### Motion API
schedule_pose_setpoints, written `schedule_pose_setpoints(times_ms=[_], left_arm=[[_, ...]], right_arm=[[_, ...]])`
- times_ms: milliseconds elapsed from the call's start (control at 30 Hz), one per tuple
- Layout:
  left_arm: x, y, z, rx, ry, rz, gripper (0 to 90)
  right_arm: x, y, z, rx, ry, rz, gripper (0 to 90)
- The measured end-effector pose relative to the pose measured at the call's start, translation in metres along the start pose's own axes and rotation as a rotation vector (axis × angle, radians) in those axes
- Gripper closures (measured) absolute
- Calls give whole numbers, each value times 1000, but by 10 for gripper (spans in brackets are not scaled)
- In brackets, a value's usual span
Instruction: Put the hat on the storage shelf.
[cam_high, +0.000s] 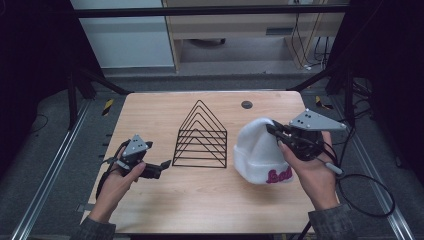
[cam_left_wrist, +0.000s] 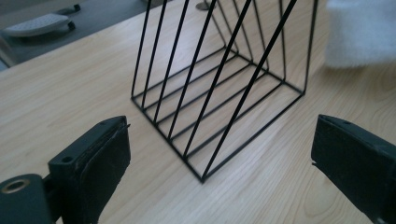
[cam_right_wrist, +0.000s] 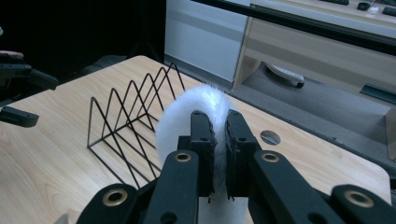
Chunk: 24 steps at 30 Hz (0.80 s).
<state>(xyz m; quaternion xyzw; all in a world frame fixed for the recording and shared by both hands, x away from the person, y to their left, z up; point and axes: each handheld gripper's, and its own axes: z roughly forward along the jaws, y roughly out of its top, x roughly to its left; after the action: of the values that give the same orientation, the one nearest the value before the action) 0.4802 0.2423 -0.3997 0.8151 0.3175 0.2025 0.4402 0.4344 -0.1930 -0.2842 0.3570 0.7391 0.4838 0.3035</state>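
A white knit hat (cam_high: 257, 150) with pink lettering lies on the right part of the wooden table (cam_high: 200, 195), just beside a black wire rack (cam_high: 201, 137) standing at centre. The right gripper (cam_high: 272, 129) is clamped on the hat's crown — jaws pressed together on the fabric. The left gripper (cam_high: 165, 164) is held left of the rack, jaws wide apart — nothing between them.
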Motion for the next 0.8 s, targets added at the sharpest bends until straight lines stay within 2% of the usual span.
schedule_pose_setpoints(times_ms=[100,200,300,333,467,633,767,800], left_arm=[[1,15,0,8,-6,29,42],[5,26,-1,5,-31,24,40],[7,37,-4,12,-31,31,36],[7,40,-5,10,-28,36,37],[4,51,-9,-5,-45,49,36],[1,62,-6,9,-40,76,37],[2,69,-3,23,-44,100,37],[3,70,-4,20,-45,95,37]], right_arm=[[-2,7,1,1,-5,-7,841],[-3,14,1,-5,-5,-10,841],[-4,21,1,-12,-6,-9,841],[-3,24,0,-6,-19,-15,841],[-6,28,-1,-4,-34,-3,841],[-11,34,0,-17,-40,12,841],[-14,38,6,-14,-64,16,841],[-14,38,6,-14,-64,16,841]])
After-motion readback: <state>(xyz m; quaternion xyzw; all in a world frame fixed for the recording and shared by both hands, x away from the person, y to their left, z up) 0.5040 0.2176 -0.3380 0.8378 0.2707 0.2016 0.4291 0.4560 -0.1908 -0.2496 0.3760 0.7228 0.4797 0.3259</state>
